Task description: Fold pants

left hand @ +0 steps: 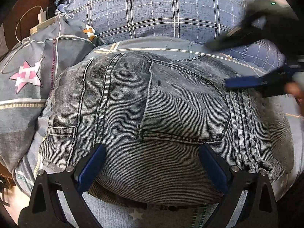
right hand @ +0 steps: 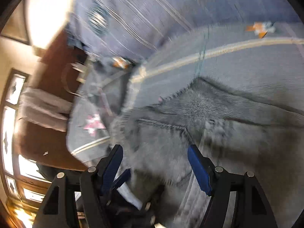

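plaid pillow [left hand: 171,9], star-print bedding [left hand: 26,74], white charger [left hand: 42,16]

Faded grey-blue ribbed pants [left hand: 152,104], blue plaid pillow [left hand: 161,9], bedsheet [left hand: 24,87] — grey, pink star.

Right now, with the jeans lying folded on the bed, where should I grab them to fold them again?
Probably the elastic waistband at the right edge of the jeans. Come in from the right, where the open right gripper already hovers: the bunched ridges give the pads a thick edge.

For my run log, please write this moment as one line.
stage: pants folded on bed | left gripper: open, over pants | right gripper: open, empty, over pants, view blurred
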Tool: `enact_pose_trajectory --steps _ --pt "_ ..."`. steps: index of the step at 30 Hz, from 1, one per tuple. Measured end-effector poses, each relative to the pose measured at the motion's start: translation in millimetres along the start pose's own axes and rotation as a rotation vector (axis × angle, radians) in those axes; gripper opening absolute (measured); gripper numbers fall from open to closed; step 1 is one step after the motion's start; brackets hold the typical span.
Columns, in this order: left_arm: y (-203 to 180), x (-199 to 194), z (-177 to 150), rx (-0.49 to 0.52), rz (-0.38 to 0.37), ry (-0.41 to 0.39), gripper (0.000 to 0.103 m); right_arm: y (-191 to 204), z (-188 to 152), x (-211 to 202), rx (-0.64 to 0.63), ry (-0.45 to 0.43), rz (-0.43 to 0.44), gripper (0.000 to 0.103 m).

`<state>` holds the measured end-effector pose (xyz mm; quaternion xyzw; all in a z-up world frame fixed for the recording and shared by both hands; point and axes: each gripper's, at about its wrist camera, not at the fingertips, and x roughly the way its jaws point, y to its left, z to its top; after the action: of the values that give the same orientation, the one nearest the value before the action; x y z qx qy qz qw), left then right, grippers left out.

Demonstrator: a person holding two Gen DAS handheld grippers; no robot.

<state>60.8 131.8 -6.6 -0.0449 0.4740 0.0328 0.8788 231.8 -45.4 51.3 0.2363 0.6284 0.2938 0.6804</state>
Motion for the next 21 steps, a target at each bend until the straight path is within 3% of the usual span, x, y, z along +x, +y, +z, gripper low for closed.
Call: enact_pose_trajectory --steps 3,10,12,17,21 --pt "2 -1 -2 0.003 -0.023 -0.001 0.099 -15 19 38 0.049 0.076 -0.103 0.074" --pt "6 0 0 0.002 -0.049 -0.004 0.099 25 25 39 -0.043 0.064 -0.184 0.075" --pt "8 -1 -2 0.002 -0.061 -0.006 0.099 16 32 59 -0.041 0.112 -0.26 0.075" --pt "9 -1 -1 -0.003 -0.065 -0.009 0.099 29 34 54 -0.06 0.11 -0.236 0.077" --pt "10 -2 -2 0.002 -0.075 -0.011 0.099 20 42 67 -0.05 0.124 -0.278 0.078"
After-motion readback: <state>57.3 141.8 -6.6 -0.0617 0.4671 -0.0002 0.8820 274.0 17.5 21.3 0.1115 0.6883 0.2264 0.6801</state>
